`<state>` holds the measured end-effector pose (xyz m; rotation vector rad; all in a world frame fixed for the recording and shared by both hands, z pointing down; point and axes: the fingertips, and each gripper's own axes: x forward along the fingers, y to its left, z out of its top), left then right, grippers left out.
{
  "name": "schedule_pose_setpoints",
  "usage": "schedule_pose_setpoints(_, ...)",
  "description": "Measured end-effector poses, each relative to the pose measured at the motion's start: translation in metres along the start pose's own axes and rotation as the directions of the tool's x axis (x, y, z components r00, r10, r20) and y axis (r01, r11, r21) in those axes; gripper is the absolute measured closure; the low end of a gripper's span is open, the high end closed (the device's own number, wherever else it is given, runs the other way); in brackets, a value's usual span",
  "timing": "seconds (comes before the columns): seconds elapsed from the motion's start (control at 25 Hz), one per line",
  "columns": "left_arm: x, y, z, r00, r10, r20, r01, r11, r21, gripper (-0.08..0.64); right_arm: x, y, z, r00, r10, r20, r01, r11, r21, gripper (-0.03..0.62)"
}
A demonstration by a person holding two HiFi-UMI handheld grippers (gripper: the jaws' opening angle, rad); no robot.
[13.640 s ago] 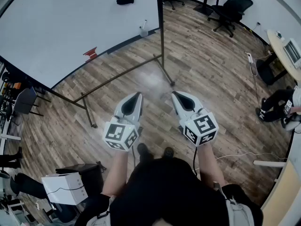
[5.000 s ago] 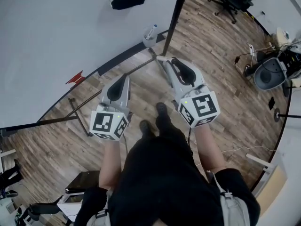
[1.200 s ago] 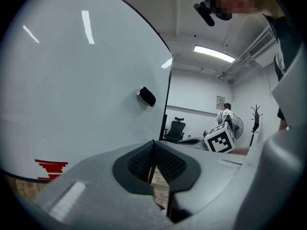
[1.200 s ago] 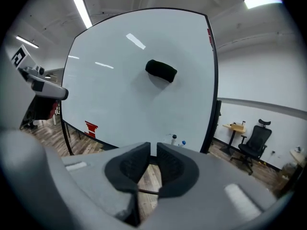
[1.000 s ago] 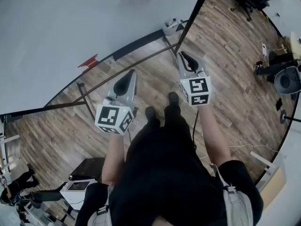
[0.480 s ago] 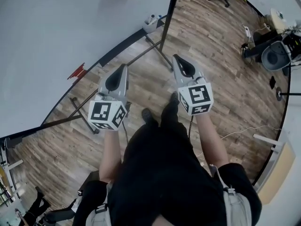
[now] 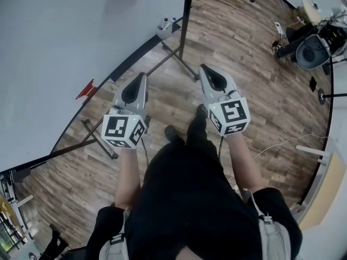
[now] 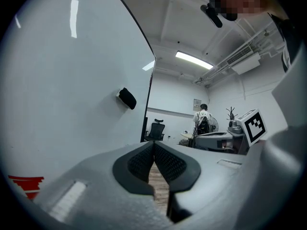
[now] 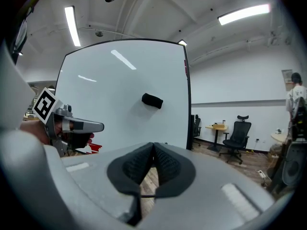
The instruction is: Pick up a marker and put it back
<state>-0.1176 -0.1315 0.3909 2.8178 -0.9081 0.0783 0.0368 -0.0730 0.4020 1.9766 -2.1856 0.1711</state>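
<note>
Marker (image 7: 166, 21) in holder (image 7: 161, 32) at whiteboard (image 7: 65, 37) lower corner, well apart from both grippers | left gripper (image 7: 143, 76) jaws together, empty | right gripper (image 7: 204, 67) jaws together, empty

1. Whiteboard (image 7: 54, 47): large, white, on a black metal stand.
2. Floor (image 7: 244, 64) beneath and right of whiteboard: wood-look planks.
3. Right of whiteboard: black office chair (image 9: 238, 139) against a white wall.
4. Above whiteboard: ceiling strip lights (image 9: 242, 13), lit.

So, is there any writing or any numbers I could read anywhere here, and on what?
No readable text anywhere.
Marker cubes: black-and-white square patterns, no letters.
Red mark on the whiteboard: not legible as words.
Wall notice: too small to read.
</note>
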Motion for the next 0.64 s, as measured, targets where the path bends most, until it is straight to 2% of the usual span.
schedule_pose_setpoints(0.64, -0.009, 0.001, -0.002, 1.000, 0.004, 0.001, -0.004, 1.000, -0.001, 0.549, -0.011, 0.002, -0.002, 1.000, 0.011, -0.004, -0.011, 1.000, -0.020, 0.589)
